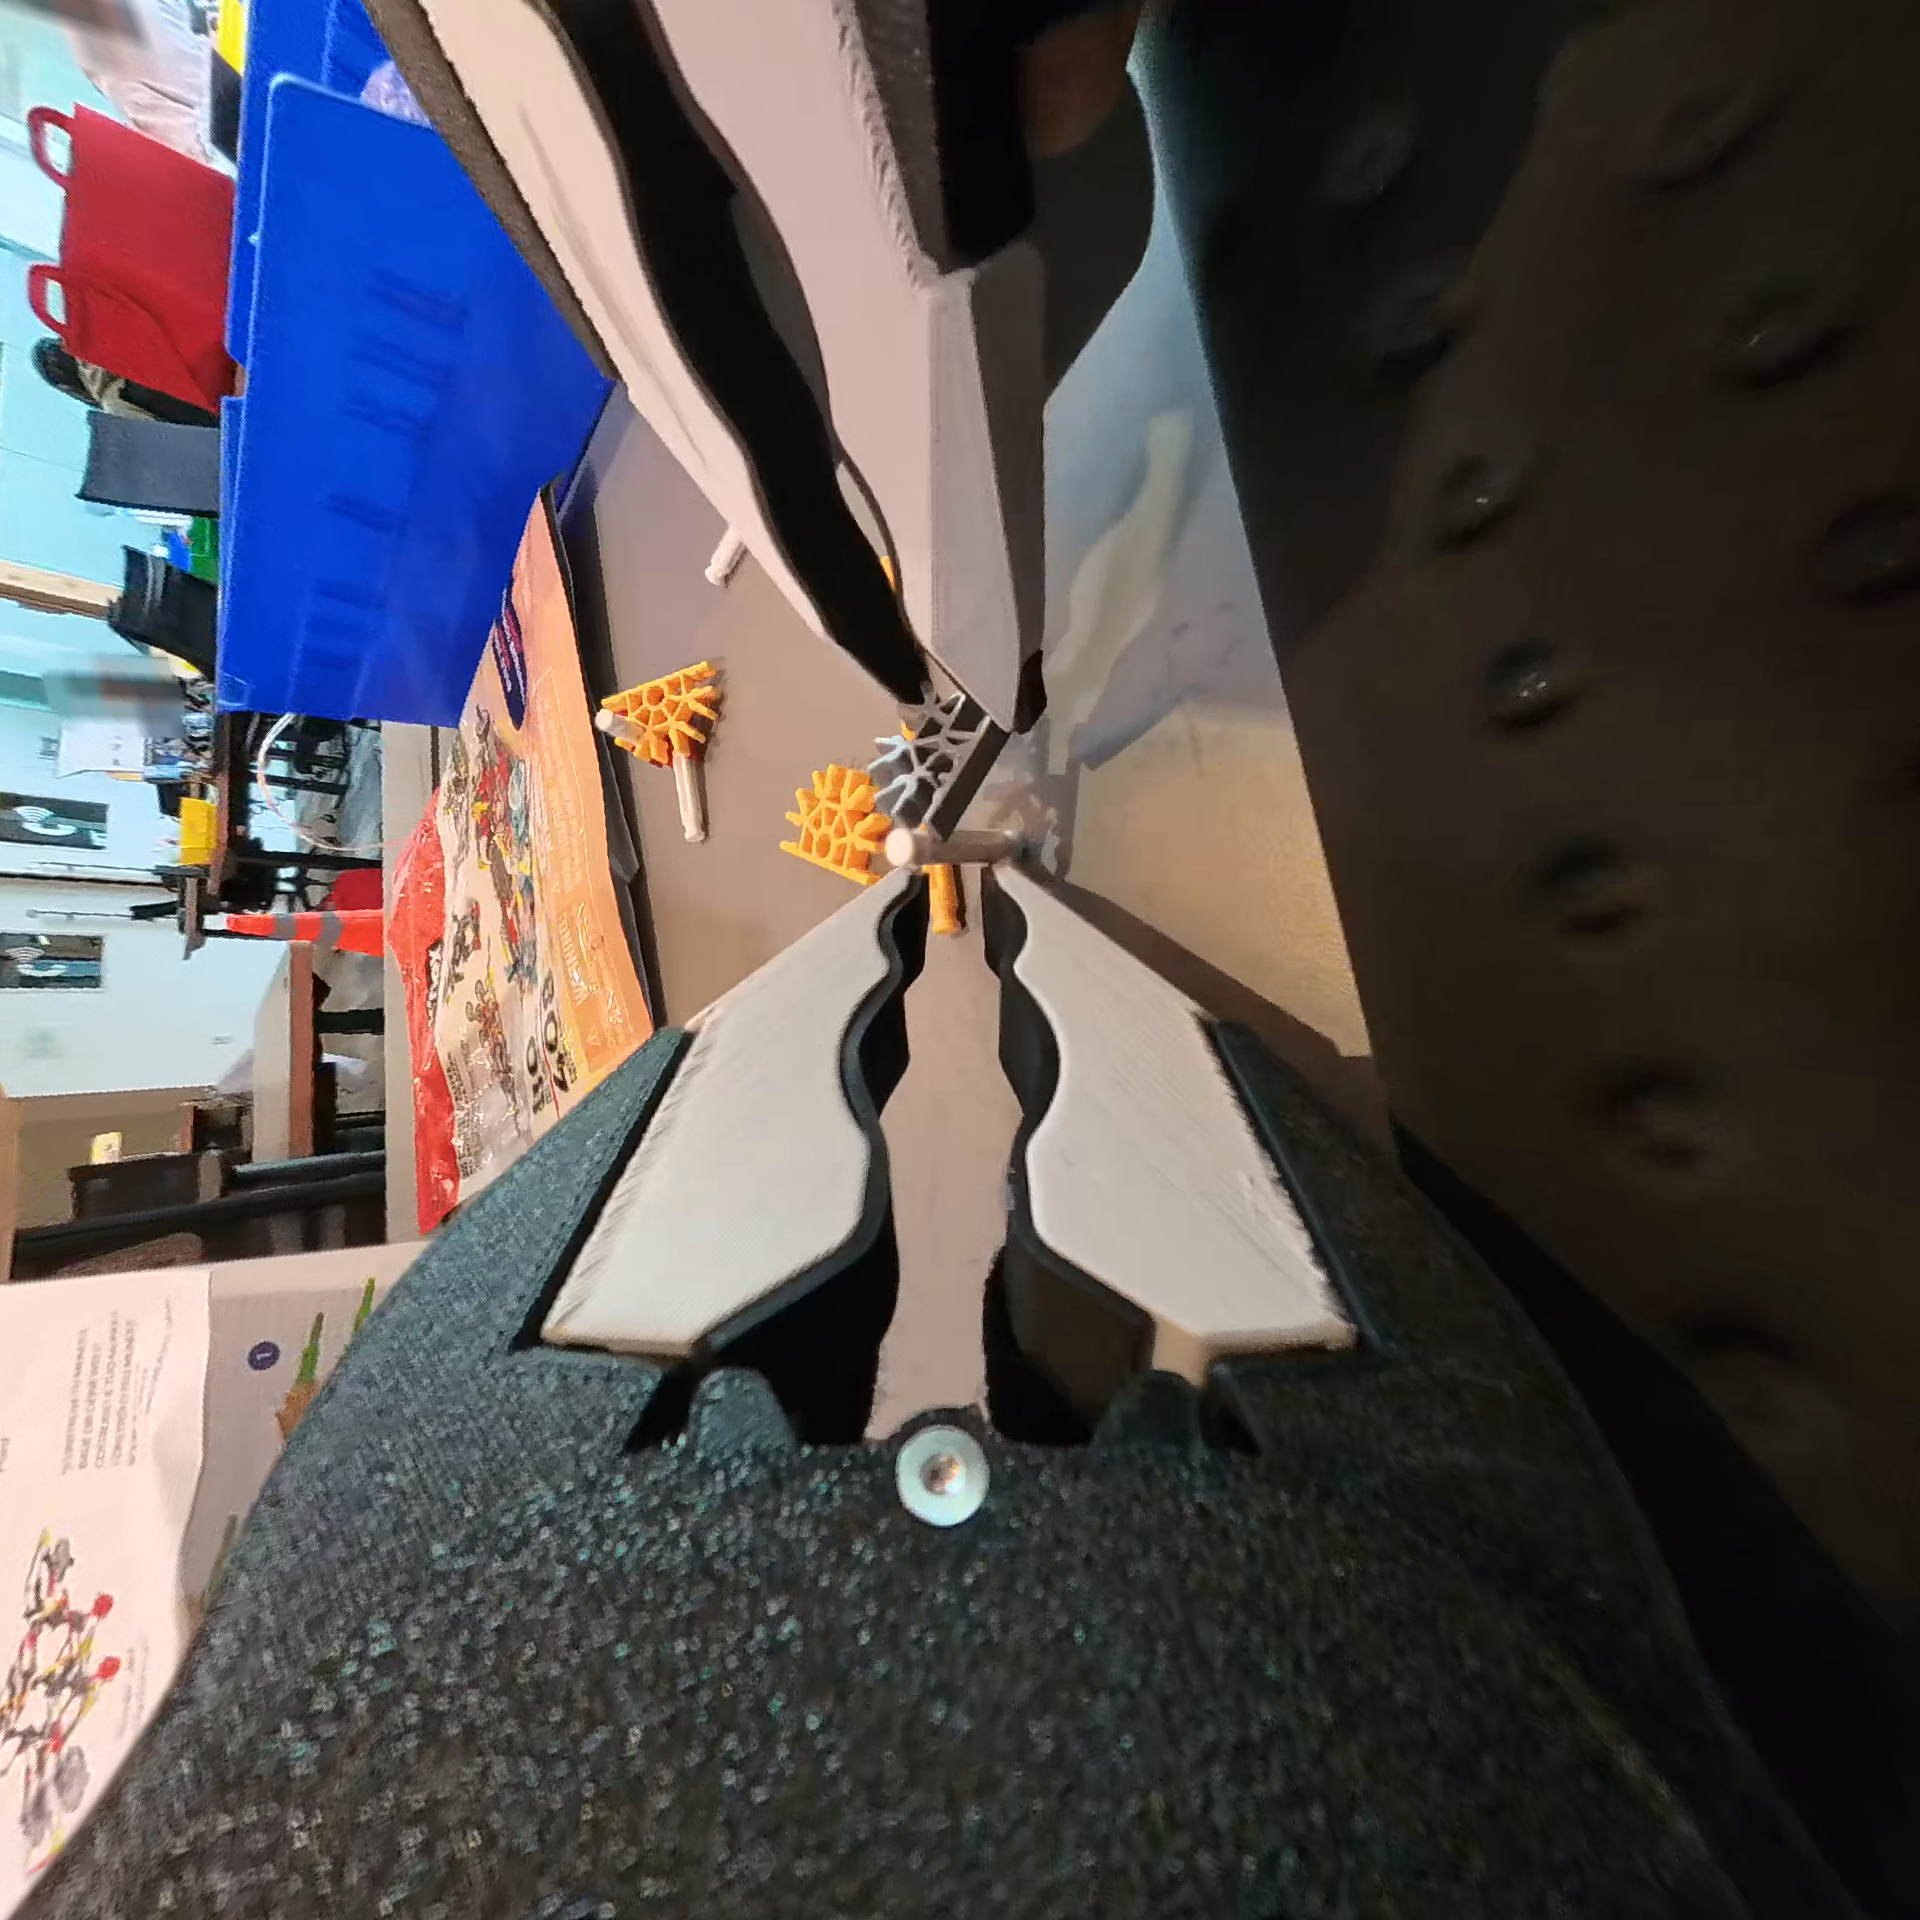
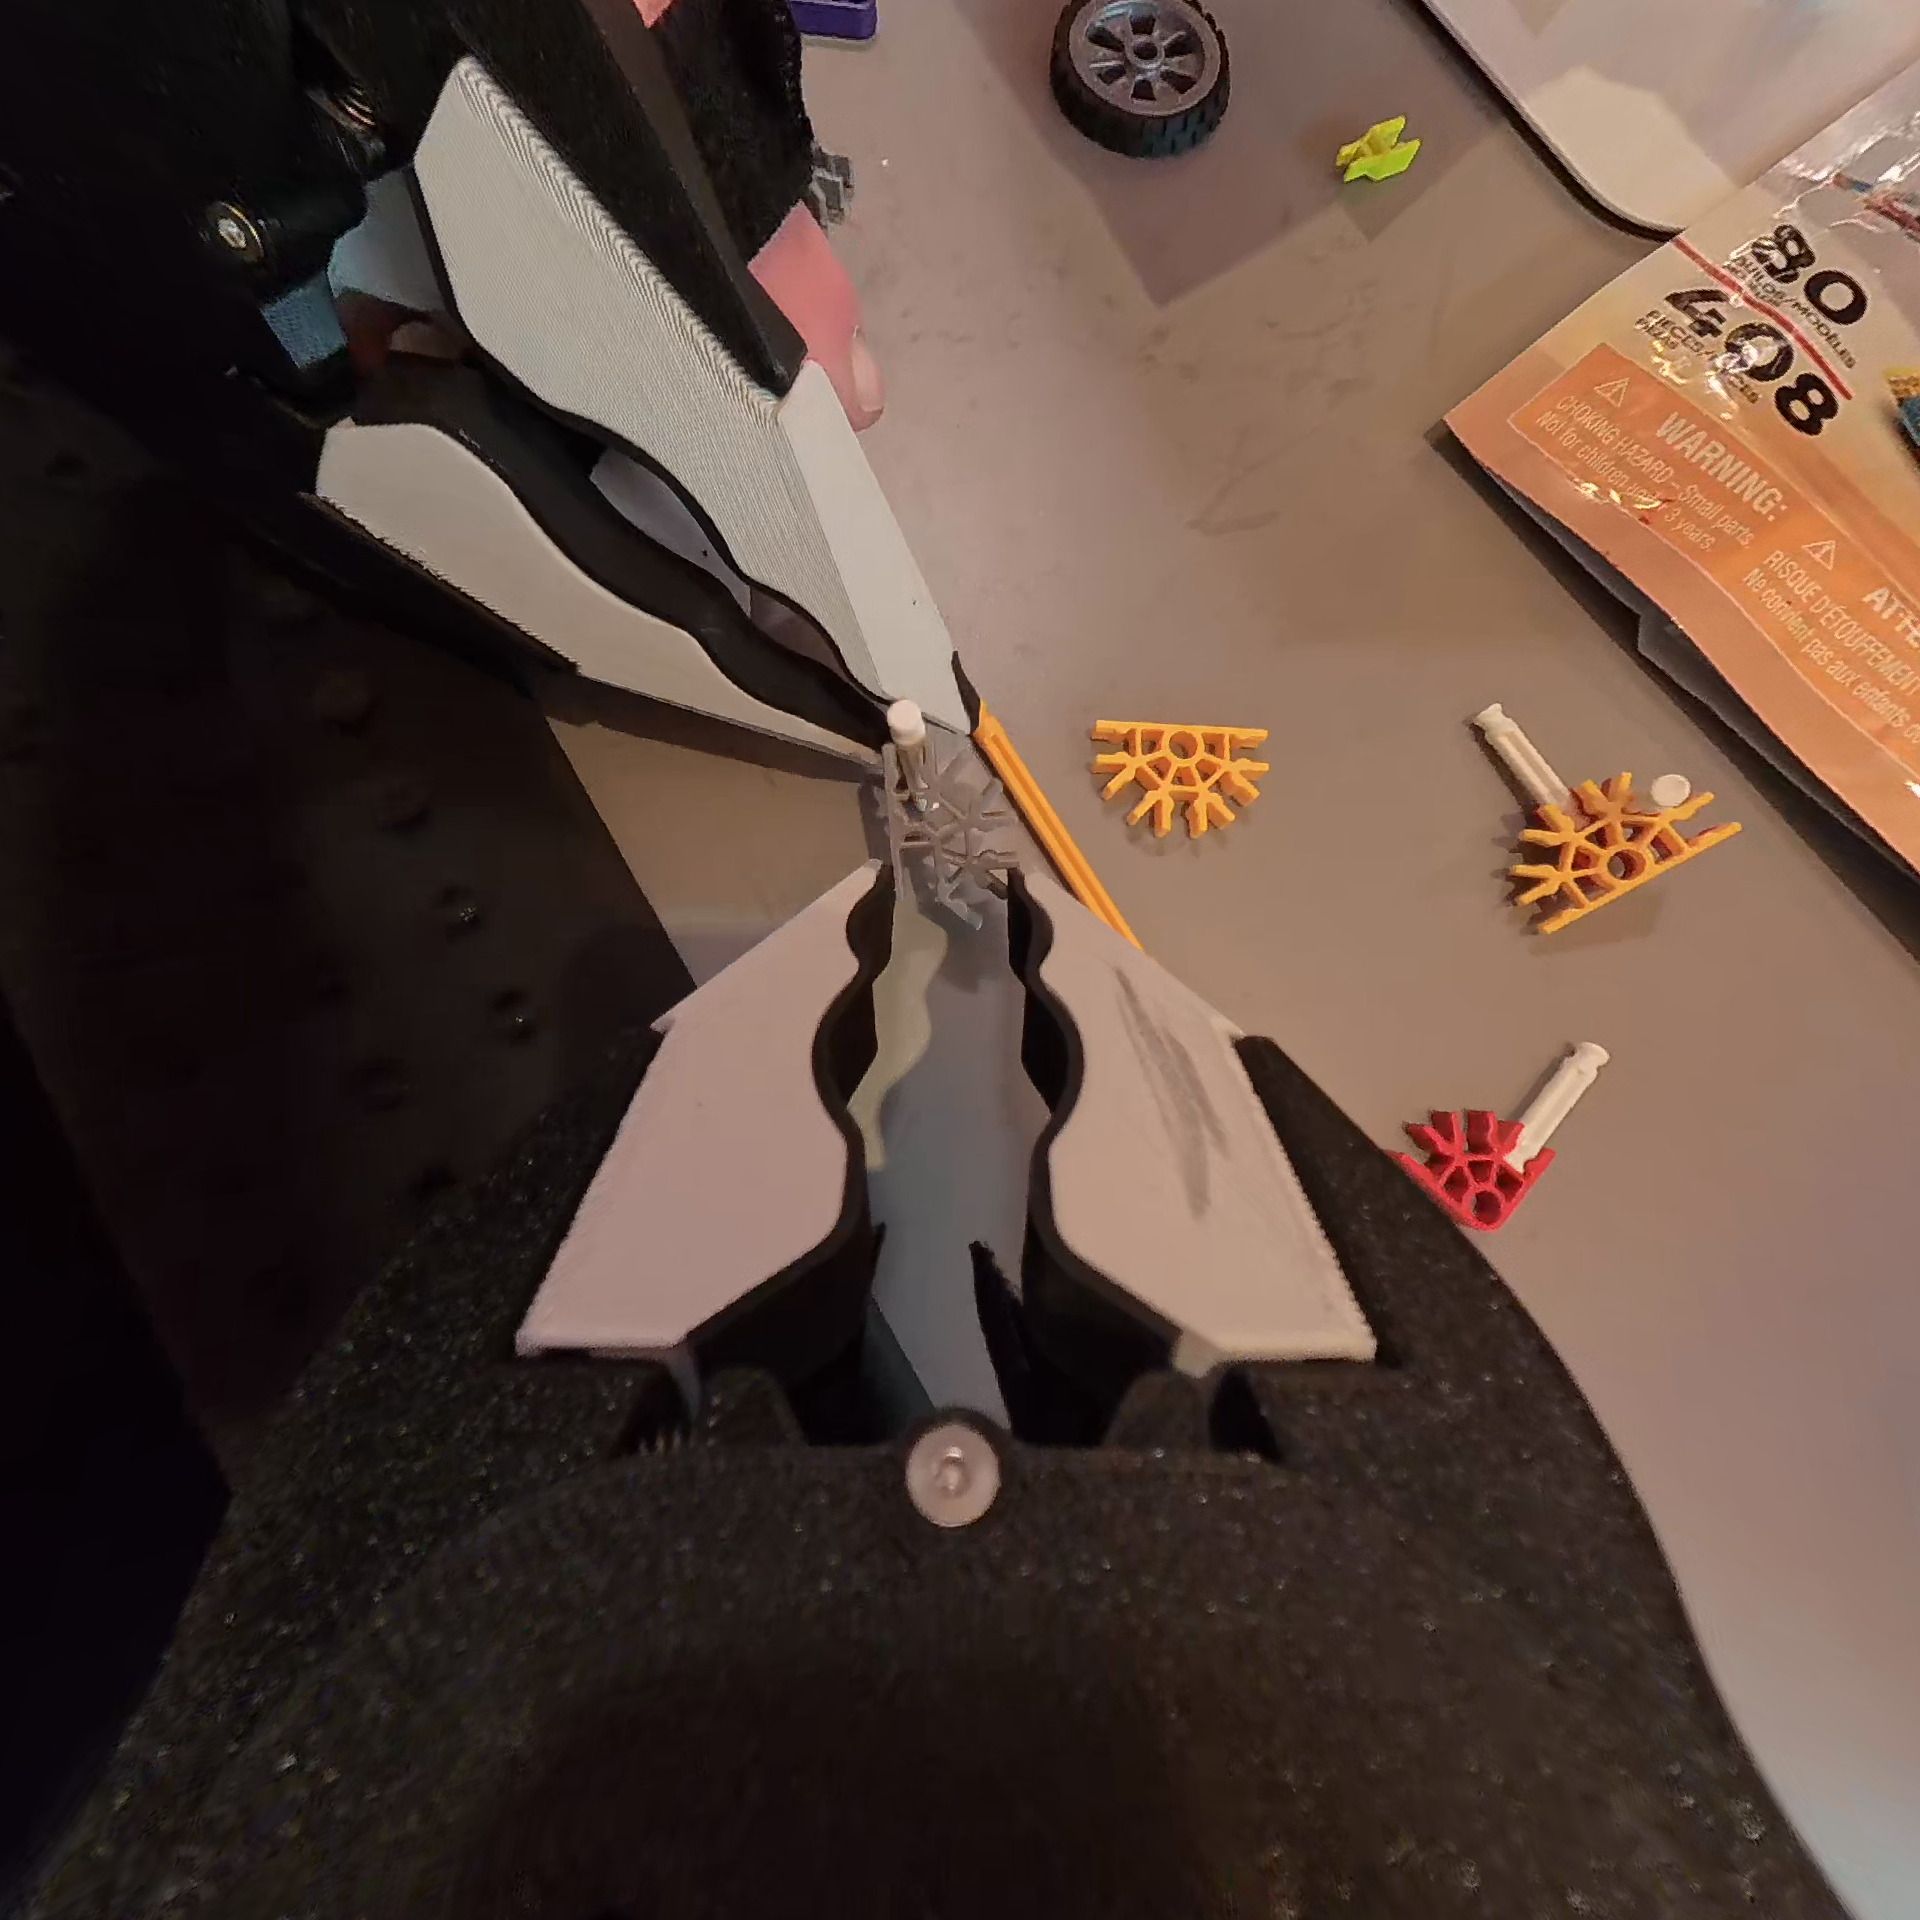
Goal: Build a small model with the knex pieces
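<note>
The left tool [image 1: 951,883] was tipped over on its side, so the room looked turned in its own view. Its two white tips were nearly shut on a short white rod [image 1: 940,844]. The rod lay crosswise between the tips, one round end facing back. A thin orange rod [image 1: 943,902] showed in the narrow gap too, but I could not tell if the tips held it.

The right tool [image 2: 940,894] pointed forward and a little down over the gray table [image 2: 1247,1558]. Its tips were close together and pinched the edge of a flat gray snowflake-shaped piece [image 2: 940,831]. The white rod sat in that piece and stuck up and away. The two tools met tip to tip at the gray piece, just above the table.

To the right, a loose yellow fan piece [image 2: 1179,774] lay flat. Farther right lay a yellow and red piece with a white rod [image 2: 1610,847], a red piece with a white rod [image 2: 1481,1169], and a shiny bag [image 2: 1714,499]. A black wheel [image 2: 1140,64] sat at the far edge.
</note>
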A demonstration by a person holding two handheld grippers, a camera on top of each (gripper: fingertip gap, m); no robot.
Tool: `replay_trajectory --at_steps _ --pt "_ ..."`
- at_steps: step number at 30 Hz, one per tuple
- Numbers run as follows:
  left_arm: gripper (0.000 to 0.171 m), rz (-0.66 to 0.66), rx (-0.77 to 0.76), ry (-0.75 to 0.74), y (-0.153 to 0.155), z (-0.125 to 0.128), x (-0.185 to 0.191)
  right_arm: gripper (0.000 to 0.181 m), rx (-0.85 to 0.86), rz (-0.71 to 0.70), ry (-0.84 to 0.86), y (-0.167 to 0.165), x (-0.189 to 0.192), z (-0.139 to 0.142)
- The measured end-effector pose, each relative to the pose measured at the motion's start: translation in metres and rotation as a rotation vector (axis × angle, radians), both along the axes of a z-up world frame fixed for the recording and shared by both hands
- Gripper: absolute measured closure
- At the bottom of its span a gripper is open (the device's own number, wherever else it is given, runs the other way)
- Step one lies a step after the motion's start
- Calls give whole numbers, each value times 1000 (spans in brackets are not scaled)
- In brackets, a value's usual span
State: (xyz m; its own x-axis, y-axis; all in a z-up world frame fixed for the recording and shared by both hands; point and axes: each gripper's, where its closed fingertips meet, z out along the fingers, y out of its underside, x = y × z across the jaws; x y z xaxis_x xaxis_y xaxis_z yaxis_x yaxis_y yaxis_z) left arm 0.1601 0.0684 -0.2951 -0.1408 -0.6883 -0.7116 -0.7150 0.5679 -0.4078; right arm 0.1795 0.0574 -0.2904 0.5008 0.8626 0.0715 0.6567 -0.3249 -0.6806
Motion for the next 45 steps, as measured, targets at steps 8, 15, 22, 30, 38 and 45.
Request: replay_trajectory --at_steps 8,15,22,30,38,45 --pt "163 9 39 30 -2 0 3 161 19 -7 -14 -2 3 1" --pt "163 31 104 107 -2 -2 5 161 7 -22 -23 -6 6 0" --pt "171 2 124 181 -10 -5 9 161 -12 -49 -22 -10 7 0" --pt "168 47 117 186 -8 -6 12 161 -4 -40 -30 -13 4 -3" --pt "160 154 -77 61 7 2 2 161 5 -106 13 -2 27 3" --pt "138 125 -194 -3 37 16 24 161 45 -116 -122 11 56 -9"
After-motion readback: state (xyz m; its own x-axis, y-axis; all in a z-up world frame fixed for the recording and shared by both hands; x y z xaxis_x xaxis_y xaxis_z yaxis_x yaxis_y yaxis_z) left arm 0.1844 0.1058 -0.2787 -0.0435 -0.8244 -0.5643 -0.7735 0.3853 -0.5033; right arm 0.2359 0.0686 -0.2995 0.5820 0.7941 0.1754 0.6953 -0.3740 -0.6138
